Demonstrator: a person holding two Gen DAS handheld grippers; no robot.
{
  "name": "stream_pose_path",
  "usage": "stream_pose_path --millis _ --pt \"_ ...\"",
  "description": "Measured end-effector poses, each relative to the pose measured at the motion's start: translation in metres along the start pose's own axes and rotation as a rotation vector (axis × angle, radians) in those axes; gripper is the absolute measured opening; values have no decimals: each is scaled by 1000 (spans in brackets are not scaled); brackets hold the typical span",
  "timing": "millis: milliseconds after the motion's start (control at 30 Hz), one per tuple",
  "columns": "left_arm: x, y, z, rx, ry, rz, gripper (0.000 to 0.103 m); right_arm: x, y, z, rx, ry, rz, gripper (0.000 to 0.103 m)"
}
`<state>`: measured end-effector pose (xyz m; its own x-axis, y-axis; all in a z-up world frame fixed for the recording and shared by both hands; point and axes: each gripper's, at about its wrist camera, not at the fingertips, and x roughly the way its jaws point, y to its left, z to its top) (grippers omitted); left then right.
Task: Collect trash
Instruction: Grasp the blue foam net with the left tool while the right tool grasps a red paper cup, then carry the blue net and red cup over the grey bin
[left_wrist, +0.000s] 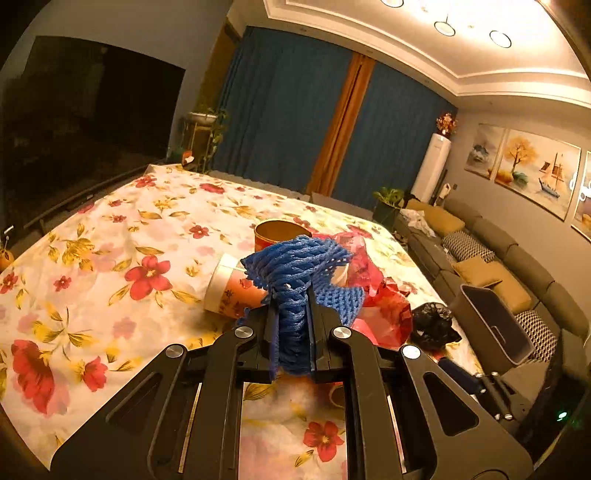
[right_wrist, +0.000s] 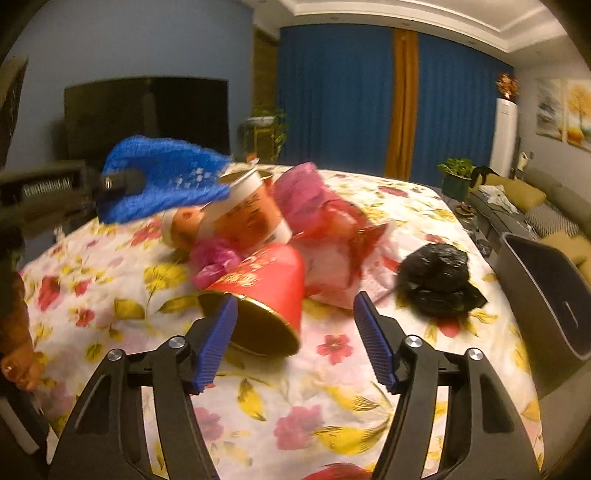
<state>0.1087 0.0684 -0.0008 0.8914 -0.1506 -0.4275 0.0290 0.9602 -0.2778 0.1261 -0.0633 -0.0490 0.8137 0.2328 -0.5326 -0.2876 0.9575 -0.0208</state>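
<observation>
Progress, judged from the layout: early. Most of the trash lies on the floral-cloth counter (right_wrist: 332, 406); the grey bin (right_wrist: 546, 295) stands tilted at the counter's right edge, and as far as its visible interior shows, nothing is in it yet. One item is in hand, none visibly binned.

Left hand-held gripper (left_wrist: 291, 295): jaws drawn nearly together, clamped on the blue foam net (left_wrist: 295, 266). The net is bunched between the fingers and fans out above them, lifted clear of the cloth. In the right wrist view the same net (right_wrist: 162, 181) hangs in the air at upper left, above the pile, well apart from the bin.

Right hand-held gripper (right_wrist: 295, 332): jaws wide apart, holding nothing. It hovers low over the cloth. The red cup (right_wrist: 266, 291) lies on its side just in front, gold-lined mouth toward the camera; the left fingertip overlaps the cup's rim in the picture, but contact cannot be told.

Left on the counter:
- white-and-orange paper cup (right_wrist: 251, 214), tipped over, resting on the pile
- a second red cup (left_wrist: 280, 230), upright behind the net
- red plastic bag (right_wrist: 340, 251) and pink wrapper (right_wrist: 214, 258), crumpled
- black bag (right_wrist: 436, 280), balled up, near the bin
- something orange and round (right_wrist: 184, 221) beside the paper cup; too blurred to name

Judgement: the net has to travel right across the pile to reach the bin; the red cup looks the likely next pick for the open gripper.
</observation>
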Motion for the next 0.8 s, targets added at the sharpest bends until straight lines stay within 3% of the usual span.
stream_pose_path --millis 200,267,333,500,800 --pt "-6 4 2 -7 -10 -3 10 24 12 4 -55 75 -21 51" --pt "-7 4 2 -6 -11 -4 10 29 13 5 -59 90 -28 40" --pt "-8 4 1 -5 -8 -8 10 33 12 6 -56 102 -23 22" --pt "-10 4 1 -1 -11 -15 10 25 3 6 -13 60 -19 4" --pt "-19 -10 2 26 -28 -41 10 -9 -21 7 55 -37 -50 4"
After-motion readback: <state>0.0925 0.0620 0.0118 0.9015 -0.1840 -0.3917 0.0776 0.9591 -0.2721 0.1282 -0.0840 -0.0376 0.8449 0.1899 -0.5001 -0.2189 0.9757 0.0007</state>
